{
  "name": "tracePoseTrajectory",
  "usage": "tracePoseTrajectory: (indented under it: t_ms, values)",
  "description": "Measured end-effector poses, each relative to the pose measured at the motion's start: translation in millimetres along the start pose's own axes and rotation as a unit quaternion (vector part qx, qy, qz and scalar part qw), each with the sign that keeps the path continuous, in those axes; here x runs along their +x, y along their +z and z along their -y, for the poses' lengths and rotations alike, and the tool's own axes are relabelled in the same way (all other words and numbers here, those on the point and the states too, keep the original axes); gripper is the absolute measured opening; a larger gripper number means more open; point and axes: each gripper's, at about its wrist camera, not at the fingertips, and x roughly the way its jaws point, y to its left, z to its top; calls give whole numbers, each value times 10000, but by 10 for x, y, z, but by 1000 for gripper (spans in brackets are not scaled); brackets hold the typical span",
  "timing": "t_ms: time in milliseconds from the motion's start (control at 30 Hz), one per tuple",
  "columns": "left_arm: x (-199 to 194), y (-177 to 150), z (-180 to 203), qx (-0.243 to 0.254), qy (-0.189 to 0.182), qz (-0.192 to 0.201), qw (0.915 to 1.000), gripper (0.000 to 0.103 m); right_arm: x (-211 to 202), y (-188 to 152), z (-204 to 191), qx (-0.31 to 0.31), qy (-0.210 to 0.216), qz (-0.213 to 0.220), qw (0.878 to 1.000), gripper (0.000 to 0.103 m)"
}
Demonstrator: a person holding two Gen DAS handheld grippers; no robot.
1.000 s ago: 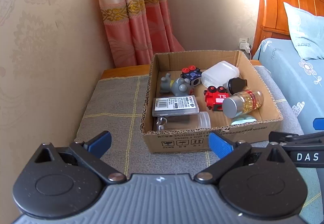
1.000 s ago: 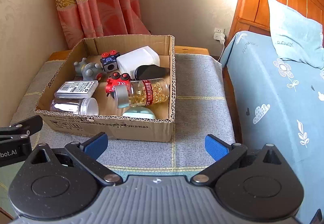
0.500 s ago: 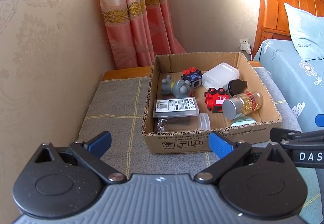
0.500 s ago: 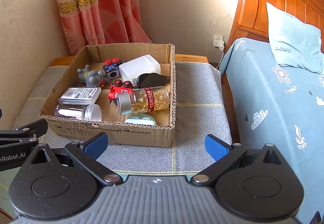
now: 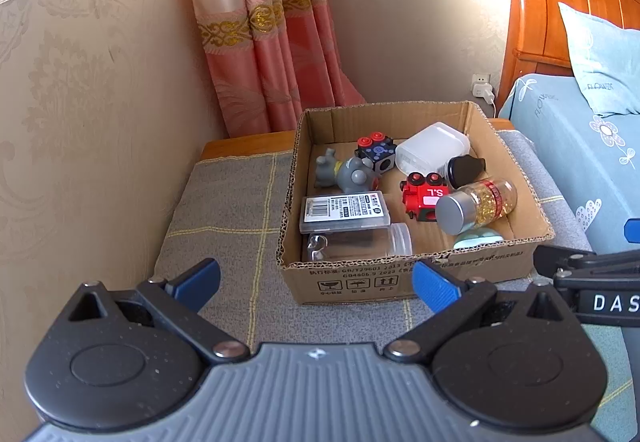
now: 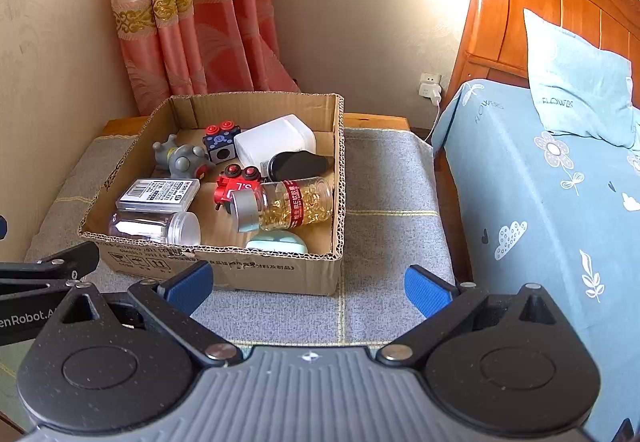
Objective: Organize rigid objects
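From the left wrist, we see our left gripper (image 5: 316, 284), jaws apart and empty, before a box (image 5: 404, 274) of toys and jars on a mat (image 5: 224, 218). From the right wrist, our right gripper (image 6: 308, 284) gapes likewise, near the box (image 6: 256, 270).

- The cardboard box (image 6: 256, 274) is matt brown corrugated paper with rough cut edges.
- The capsule bottle (image 6: 298, 202) is clear glossy plastic with a brushed metal-look cap.
- The surface (image 6: 384, 242) wears coarse grey woven cloth.
- The headboard (image 6: 560, 2) is glossy varnished wood.
- The left hand-held gripper (image 5: 316, 284) has ribbed blue pads on speckled matt black plastic.
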Motion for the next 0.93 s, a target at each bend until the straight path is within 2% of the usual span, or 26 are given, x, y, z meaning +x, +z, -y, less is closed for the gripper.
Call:
tracePoseTrajectory:
  t_ms: [933]
  values:
    - [-33, -6, 9, -8, 40, -6, 10000, 102, -45, -16, -11, -3, -2, 62, 10000, 103]
